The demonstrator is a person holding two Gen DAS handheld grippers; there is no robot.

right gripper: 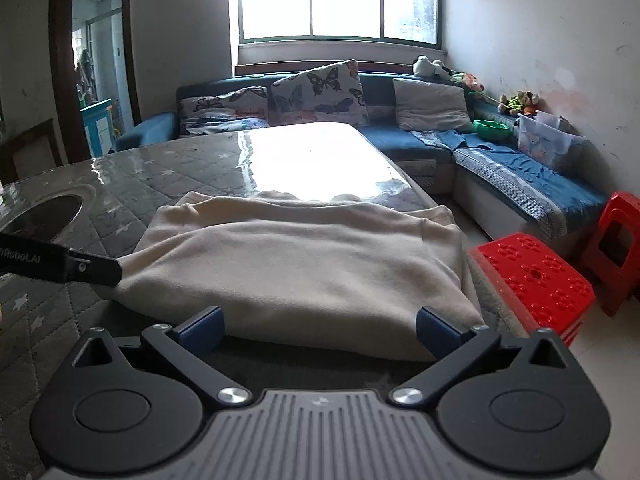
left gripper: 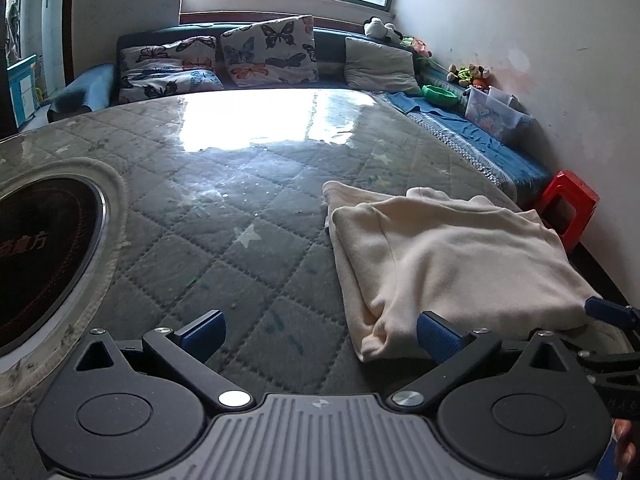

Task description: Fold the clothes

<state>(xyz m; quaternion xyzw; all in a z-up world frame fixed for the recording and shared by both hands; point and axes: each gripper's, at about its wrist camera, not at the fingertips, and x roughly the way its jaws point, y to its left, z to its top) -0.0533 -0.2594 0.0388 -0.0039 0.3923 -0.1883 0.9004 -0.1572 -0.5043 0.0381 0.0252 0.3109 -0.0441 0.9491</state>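
Observation:
A cream garment (left gripper: 452, 256) lies folded into a thick rectangle on the grey quilted table (left gripper: 240, 216), near its right edge. My left gripper (left gripper: 320, 338) is open and empty, low over the table at the garment's near-left corner; its right finger (left gripper: 438, 338) is beside the fold. My right gripper (right gripper: 318, 330) is open and empty, with the near edge of the garment (right gripper: 296, 264) between its fingers. The left gripper's side (right gripper: 60, 264) shows by the garment's left edge in the right wrist view. The right gripper's fingertip (left gripper: 608, 312) shows at the garment's right corner.
A round dark cooktop (left gripper: 40, 260) is set into the table at the left. Red plastic stools (right gripper: 536, 276) stand right of the table. A blue corner sofa (right gripper: 500, 164) with butterfly pillows (left gripper: 268, 52), toys and a clear box lines the far wall.

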